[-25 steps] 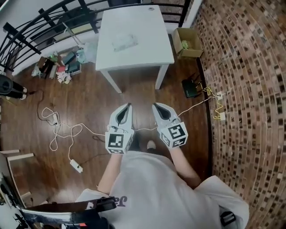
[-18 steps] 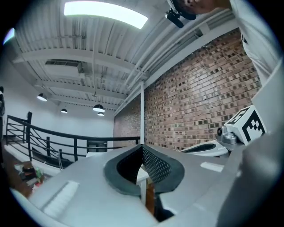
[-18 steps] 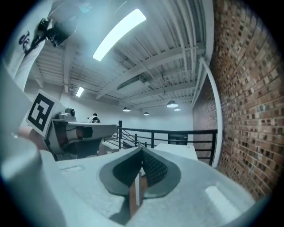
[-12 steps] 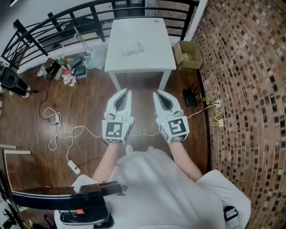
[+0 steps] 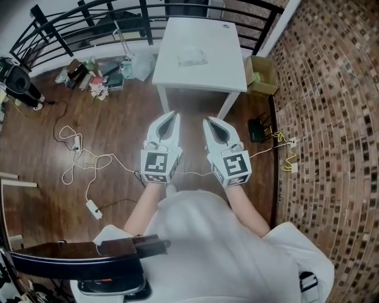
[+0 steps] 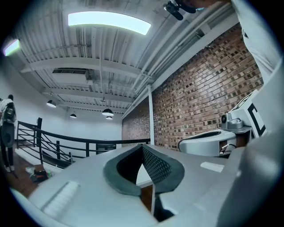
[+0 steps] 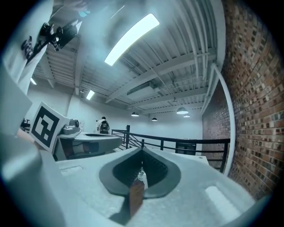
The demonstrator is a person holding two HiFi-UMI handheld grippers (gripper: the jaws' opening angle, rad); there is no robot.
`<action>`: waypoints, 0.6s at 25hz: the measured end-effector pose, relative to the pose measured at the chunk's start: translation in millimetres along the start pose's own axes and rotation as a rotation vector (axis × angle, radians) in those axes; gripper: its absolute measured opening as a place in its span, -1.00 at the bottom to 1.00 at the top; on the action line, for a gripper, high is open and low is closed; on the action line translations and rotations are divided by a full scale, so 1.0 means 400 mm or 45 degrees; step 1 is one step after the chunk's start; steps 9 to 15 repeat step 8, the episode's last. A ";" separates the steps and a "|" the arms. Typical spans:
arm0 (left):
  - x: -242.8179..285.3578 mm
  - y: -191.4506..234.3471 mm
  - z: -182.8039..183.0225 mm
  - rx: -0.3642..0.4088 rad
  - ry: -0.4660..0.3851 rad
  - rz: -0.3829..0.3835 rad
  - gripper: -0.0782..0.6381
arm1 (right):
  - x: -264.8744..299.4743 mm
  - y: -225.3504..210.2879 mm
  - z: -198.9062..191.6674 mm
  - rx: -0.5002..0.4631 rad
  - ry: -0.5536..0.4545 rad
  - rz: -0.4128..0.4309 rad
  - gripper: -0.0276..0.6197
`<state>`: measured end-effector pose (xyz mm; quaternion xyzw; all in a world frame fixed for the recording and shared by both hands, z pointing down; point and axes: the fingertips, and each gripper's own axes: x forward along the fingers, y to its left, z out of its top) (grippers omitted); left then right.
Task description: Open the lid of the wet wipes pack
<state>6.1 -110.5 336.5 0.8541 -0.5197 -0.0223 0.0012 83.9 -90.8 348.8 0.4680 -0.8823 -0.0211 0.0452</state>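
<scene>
The wet wipes pack [image 5: 192,58], pale and flat, lies on the white table [image 5: 207,80] at the top of the head view. Both grippers are held out level above the wooden floor, short of the table's near edge and well apart from the pack. My left gripper [image 5: 173,115] is shut with nothing between its jaws; its tips [image 6: 143,148] meet in the left gripper view. My right gripper [image 5: 208,122] sits beside it, also shut and empty, and its tips [image 7: 142,150] touch in the right gripper view. The pack does not show in either gripper view.
An open cardboard box [image 5: 262,76] stands on the floor right of the table. A black railing [image 5: 89,18] runs behind it, with clutter [image 5: 95,77] at its foot. White cables [image 5: 83,163] trail over the floor at left. A brick wall [image 5: 331,118] closes the right side.
Both grippers have risen and moved forward toward the table, side by side. The table now lies closer to their tips in the head view. Both stay shut.
</scene>
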 end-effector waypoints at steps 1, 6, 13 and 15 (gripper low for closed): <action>-0.002 0.002 -0.002 -0.005 -0.005 0.000 -0.74 | 0.003 0.002 0.002 -0.007 0.001 0.002 -0.94; 0.002 0.016 -0.015 -0.023 0.002 0.006 -0.74 | 0.017 0.002 -0.007 -0.015 0.019 0.000 -0.94; 0.006 0.023 -0.018 -0.027 0.010 0.007 -0.74 | 0.025 0.002 -0.013 -0.012 0.028 -0.003 -0.94; 0.006 0.023 -0.018 -0.027 0.010 0.007 -0.74 | 0.025 0.002 -0.013 -0.012 0.028 -0.003 -0.94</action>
